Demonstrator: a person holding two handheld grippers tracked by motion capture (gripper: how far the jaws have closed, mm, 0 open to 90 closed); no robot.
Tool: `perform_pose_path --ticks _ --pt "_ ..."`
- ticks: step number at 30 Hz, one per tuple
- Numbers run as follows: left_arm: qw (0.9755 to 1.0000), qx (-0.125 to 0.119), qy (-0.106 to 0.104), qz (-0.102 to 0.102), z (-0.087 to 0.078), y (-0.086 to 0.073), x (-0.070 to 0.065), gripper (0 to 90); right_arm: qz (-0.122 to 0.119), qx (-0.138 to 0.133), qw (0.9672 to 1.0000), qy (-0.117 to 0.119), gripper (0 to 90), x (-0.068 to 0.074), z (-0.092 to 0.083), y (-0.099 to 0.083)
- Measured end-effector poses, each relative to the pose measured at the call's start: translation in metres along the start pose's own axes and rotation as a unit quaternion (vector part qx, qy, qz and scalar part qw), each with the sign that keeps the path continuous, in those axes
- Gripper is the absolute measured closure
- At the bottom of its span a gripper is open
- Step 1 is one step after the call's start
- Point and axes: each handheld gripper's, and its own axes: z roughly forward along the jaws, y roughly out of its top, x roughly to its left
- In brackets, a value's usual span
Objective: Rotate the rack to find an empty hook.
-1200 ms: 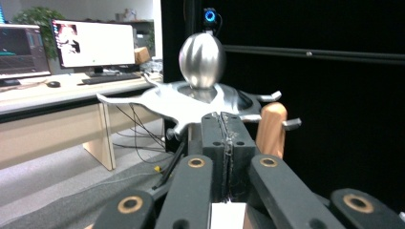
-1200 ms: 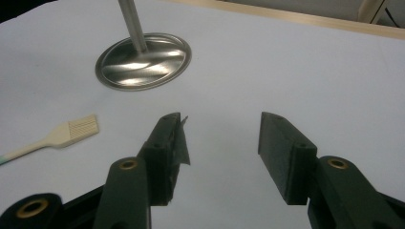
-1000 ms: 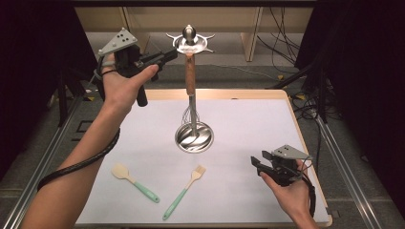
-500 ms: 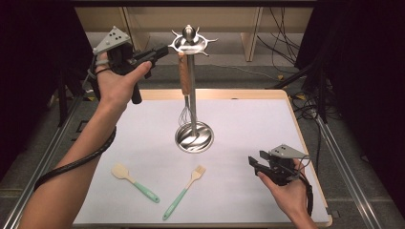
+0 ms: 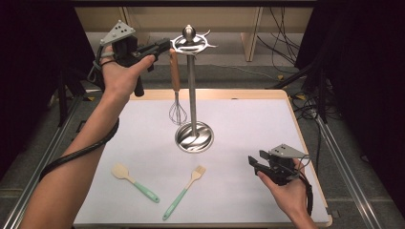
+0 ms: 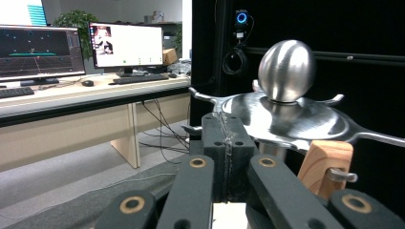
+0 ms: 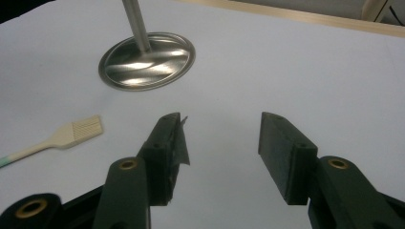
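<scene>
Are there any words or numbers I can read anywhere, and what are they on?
None can be read.
Left computer screen: coloured graphics, any writing too small and blurred.
Right computer screen: a white window with a small picture, writing too blurred.
Metal stand, whisk, spatula, brush and white table: no writing visible.
</scene>
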Motion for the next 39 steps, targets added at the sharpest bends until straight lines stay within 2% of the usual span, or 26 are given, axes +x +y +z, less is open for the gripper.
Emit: perform_pose_path --ticks 3,7,8,9,13,14,15,17,18,19,21,22,23,24,25,26,29,30,32,34,36,39 --pt "1.0 0.004 0.001 0.003 0.002 0.001 0.001 89.3 0.003 -0.013 0.9999 -0.003 50.7 0.001 0.002 -0.001" --pt "1.0 0.009 0.001 0.005 0.005 0.002 0.002 89.4 -0.001 -0.011 0.9999 -0.006 50.7 0.0 0.002 -0.001" --pt "1.0 0.009 0.0 0.003 0.006 0.002 0.003 89.4 0.002 -0.012 0.9999 -0.003 50.6 0.0 0.002 -0.001" --pt "0.9999 0.01 -0.001 0.001 0.006 0.002 0.003 89.4 0.016 -0.008 0.9998 -0.006 50.7 0.003 0.001 -0.001" --pt "0.9999 0.011 0.0 0.002 0.007 0.002 0.005 89.3 0.015 -0.005 0.9999 -0.007 50.7 0.003 0.0 -0.001" --pt "1.0 0.01 0.001 0.001 0.006 0.001 0.004 89.3 0.008 -0.005 0.9999 -0.008 50.6 0.002 0.0 -0.001" --pt "0.9999 0.009 0.004 0.003 0.004 0.001 0.004 89.1 -0.01 -0.003 0.9999 -0.005 50.7 -0.001 -0.001 -0.001" --pt "1.0 0.008 0.002 0.005 -0.001 0.001 0.003 88.7 -0.006 0.0 1.0 -0.001 50.7 -0.001 -0.001 -0.001" --pt "1.0 0.006 0.003 0.005 -0.005 0.0 0.003 88.5 -0.004 0.002 1.0 -0.006 50.6 -0.001 -0.002 -0.001" --pt "0.9999 0.007 0.004 0.007 -0.01 -0.001 0.002 88.2 -0.012 0.0 0.9999 -0.013 50.6 -0.002 -0.003 -0.001" --pt "0.9999 0.013 -0.001 0.011 -0.022 -0.004 0.0 87.7 0.005 -0.004 0.9999 -0.01 50.6 -0.002 -0.005 -0.001" --pt "0.9999 0.013 -0.001 0.011 -0.022 -0.004 0.0 87.2 -0.009 -0.016 0.9997 -0.013 50.6 -0.004 -0.003 -0.001" --pt "0.9995 0.027 -0.006 0.012 -0.035 -0.01 -0.003 87.2 0.021 -0.003 0.9998 -0.008 50.7 -0.001 -0.005 -0.002" --pt "0.9992 0.035 -0.009 0.019 -0.041 -0.013 -0.004 87.1 0.016 -0.005 0.9998 -0.013 50.7 -0.002 -0.006 -0.001" --pt "0.9987 0.04 -0.011 0.029 -0.048 -0.017 -0.005 87.1 0.022 -0.014 0.9996 -0.014 50.7 -0.001 -0.005 -0.002" --pt "0.9982 0.047 -0.015 0.033 -0.054 -0.022 -0.006 87.1 0.011 -0.012 0.9999 -0.004 50.6 -0.005 -0.006 -0.002" --pt "0.9967 0.068 -0.022 0.038 -0.07 -0.04 -0.007 87.3 0.008 -0.011 0.9999 -0.004 50.6 -0.006 -0.007 -0.002" --pt "0.9962 0.075 -0.024 0.037 -0.074 -0.046 -0.007 87.3 0.008 -0.005 0.9999 -0.01 50.6 -0.006 -0.008 -0.002" --pt "0.9952 0.086 -0.029 0.035 -0.079 -0.059 -0.007 87.5 0.011 -0.022 0.9996 -0.015 50.7 -0.006 -0.006 -0.003" --pt "0.9947 0.093 -0.031 0.032 -0.081 -0.065 -0.007 88.3 0.013 -0.018 0.9996 -0.015 50.7 -0.006 -0.007 -0.003" --pt "0.9937 0.104 -0.033 0.028 -0.082 -0.079 -0.007 89.0 0.015 -0.017 0.9996 -0.017 50.7 -0.006 -0.007 -0.004" --pt "0.9915 0.121 -0.039 0.025 -0.085 -0.091 -0.007 89.2 0.012 -0.019 0.9996 -0.016 50.7 -0.005 -0.006 -0.002"
